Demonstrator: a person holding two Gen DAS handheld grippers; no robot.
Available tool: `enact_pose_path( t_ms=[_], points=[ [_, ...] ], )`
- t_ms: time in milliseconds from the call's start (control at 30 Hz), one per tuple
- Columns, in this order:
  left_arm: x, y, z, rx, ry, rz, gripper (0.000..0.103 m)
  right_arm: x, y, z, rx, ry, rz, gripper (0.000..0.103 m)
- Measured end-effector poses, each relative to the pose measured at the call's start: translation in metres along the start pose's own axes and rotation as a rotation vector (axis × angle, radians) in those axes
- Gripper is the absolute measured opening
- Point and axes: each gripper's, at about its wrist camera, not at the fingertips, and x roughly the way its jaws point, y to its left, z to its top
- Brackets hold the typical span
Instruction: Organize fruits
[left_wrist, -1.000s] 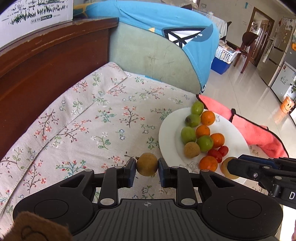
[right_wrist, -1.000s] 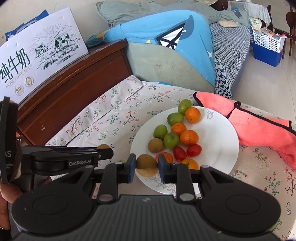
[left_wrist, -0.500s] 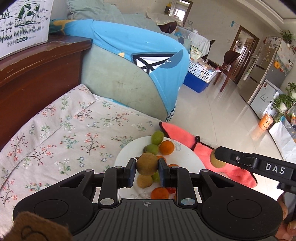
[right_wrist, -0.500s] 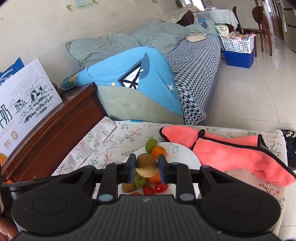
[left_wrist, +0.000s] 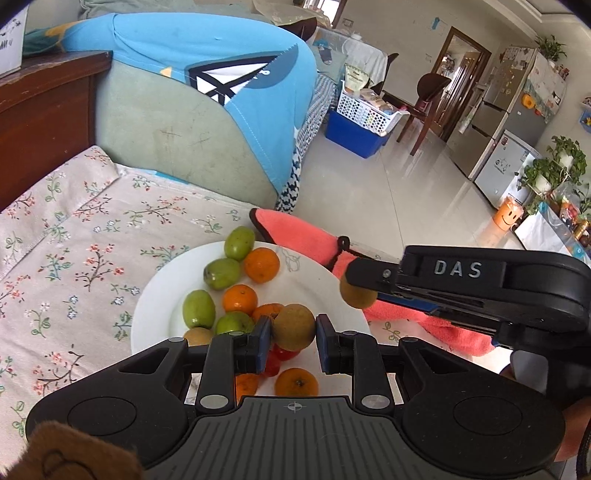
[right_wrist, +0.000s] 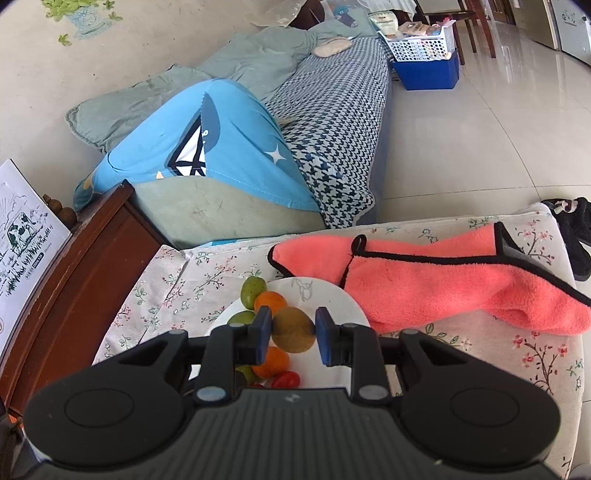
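floral cloth (left_wrist: 74, 236): white plate (left_wrist: 159, 314) holds green, orange, red fruits.

Bright, even daylight throughout. Strong glare across the glossy pale tiled floor (left_wrist: 388, 192) toward two o'clock. Soft shadows only. Heavy fisheye bending, dark vignetted corners. Sharp at centre, slightly soft at rims.

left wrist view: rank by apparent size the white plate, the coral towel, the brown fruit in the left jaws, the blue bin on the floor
1. round white plate
2. coral-pink fleece towel with black trim; partly hidden behind the right gripper, so unsure against the plate
3. blue plastic bin; far off, looks small
4. round brown fruit clamped in the left gripper; close to the lens, so it looks bigger
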Motion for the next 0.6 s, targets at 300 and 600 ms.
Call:
enact_pose_path(
  t_ms=[300, 600],
  points=[
    [0.009, -0.008, -0.006, -0.006, 0.009, -0.012, 0.025, 0.023, -0.007, 0.001, 0.021, 0.036, -0.007, 0.027],
    [-0.007, -0.005, 0.002, -0.021, -0.025, 0.017, 0.063, 0.018, -0.011, 0.004, 0.077, 0.027, 0.008, 0.034]
  ],
)
